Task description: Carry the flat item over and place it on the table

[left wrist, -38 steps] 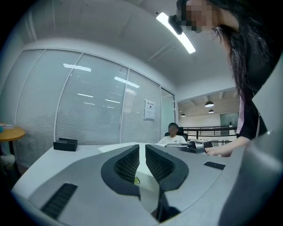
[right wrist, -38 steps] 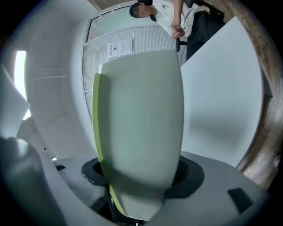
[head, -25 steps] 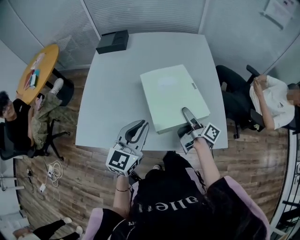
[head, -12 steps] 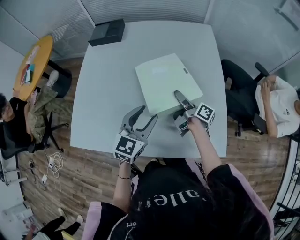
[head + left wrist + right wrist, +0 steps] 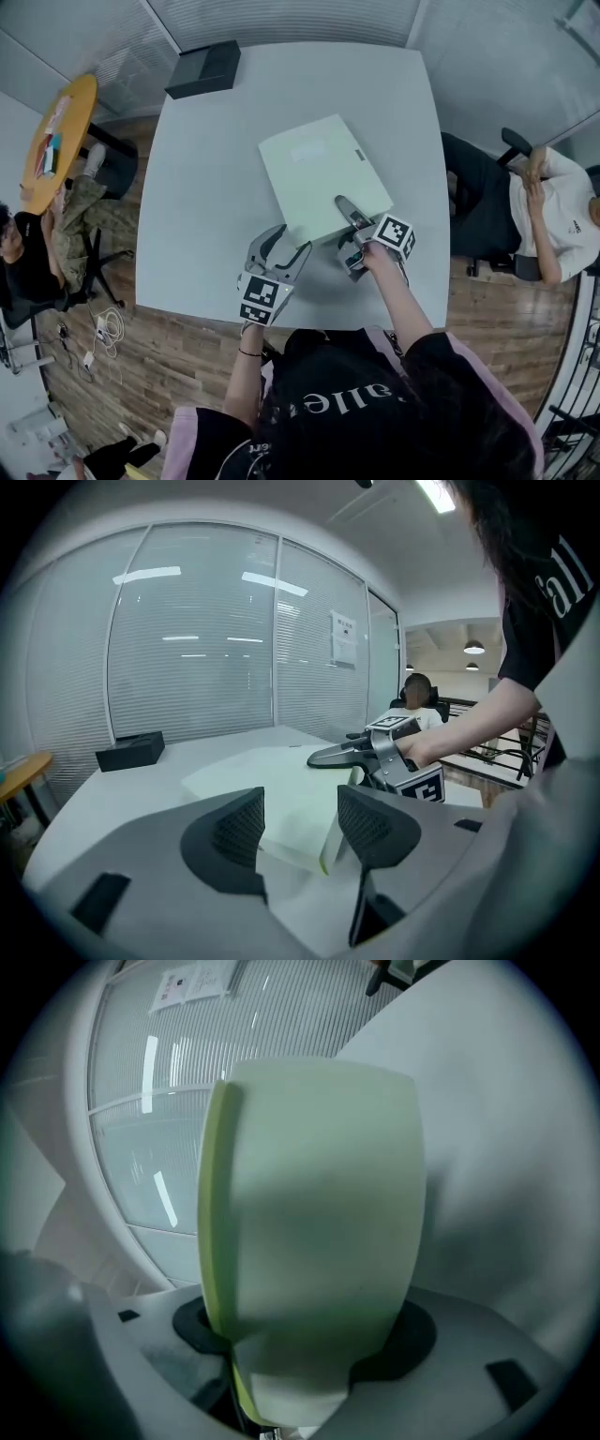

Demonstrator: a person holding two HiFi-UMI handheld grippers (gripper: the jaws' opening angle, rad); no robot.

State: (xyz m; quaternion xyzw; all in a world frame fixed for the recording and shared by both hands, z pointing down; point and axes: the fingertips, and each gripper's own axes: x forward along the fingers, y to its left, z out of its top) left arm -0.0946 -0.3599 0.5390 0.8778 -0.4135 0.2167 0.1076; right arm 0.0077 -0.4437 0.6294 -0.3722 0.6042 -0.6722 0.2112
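Right gripper [image 5: 343,208] has its jaws clamped on the flat item [image 5: 319,173], one jaw lying across the pale green top and the other tucked under the near edge, at about 5 o'clock on the item. In the right gripper view the green slab fills the space between the jaws, pressed by both pads, with a brighter green strip down its left side.

Left gripper [image 5: 286,246] sits just off the item's near corner, at 7 o'clock from it, over the white table [image 5: 202,202]. Its jaws stand wide apart with nothing held between them; the left gripper view looks through the gap straight at the item's near corner, with the other gripper at 1 o'clock beyond.

The item itself is over the middle of the table, turned a little askew. Whether its near edge rests on the surface or is a touch raised is hard to call from here.

A black box [image 5: 203,70] sits on the table's far corner at 11 o'clock. Off the table, a round wooden side table [image 5: 58,141] is out at 9 o'clock, and a seated person [image 5: 553,216] in a white top is at 3 o'clock.
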